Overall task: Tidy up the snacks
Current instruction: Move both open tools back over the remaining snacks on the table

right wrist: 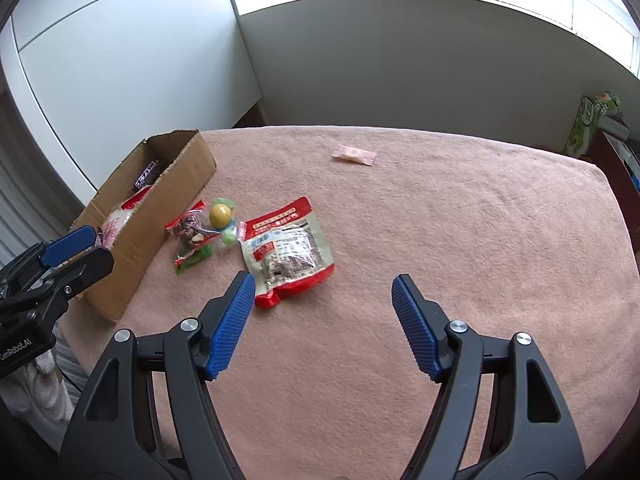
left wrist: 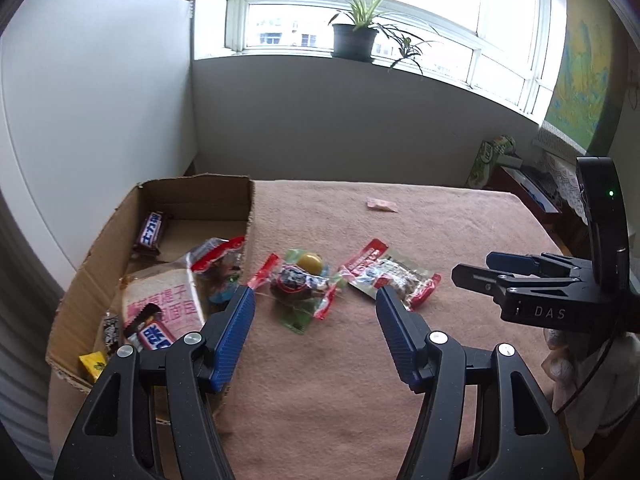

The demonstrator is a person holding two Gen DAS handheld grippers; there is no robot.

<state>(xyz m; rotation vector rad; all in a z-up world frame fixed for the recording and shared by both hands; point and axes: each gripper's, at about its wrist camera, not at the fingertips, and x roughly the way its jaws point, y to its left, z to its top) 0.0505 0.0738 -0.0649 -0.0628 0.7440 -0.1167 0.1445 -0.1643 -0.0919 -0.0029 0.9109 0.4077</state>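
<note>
A cardboard box (left wrist: pixel 100 248) (right wrist: pixel 176 176) at the table's left holds several snacks, among them a chocolate bar (left wrist: pixel 151 232) and a pale bread pack (left wrist: pixel 164 300). On the pink cloth beside it lie a small red-ended snack pack (left wrist: pixel 298 280) (right wrist: pixel 190 232), a yellow-and-green candy (left wrist: pixel 309 262) (right wrist: pixel 221 216) and a red-and-clear pouch (left wrist: pixel 390 274) (right wrist: pixel 286 246). A small pink packet (left wrist: pixel 382 204) (right wrist: pixel 354 155) lies farther back. My left gripper (left wrist: pixel 314 300) is open and empty just short of the small pack. My right gripper (right wrist: pixel 323 290) is open and empty, right of the pouch.
The table is covered by a pink cloth (right wrist: pixel 440 240). A white cabinet (left wrist: pixel 92 100) stands behind the box. A green carton (left wrist: pixel 486 164) and clutter sit off the table's far right. A potted plant (left wrist: pixel 356 28) is on the windowsill.
</note>
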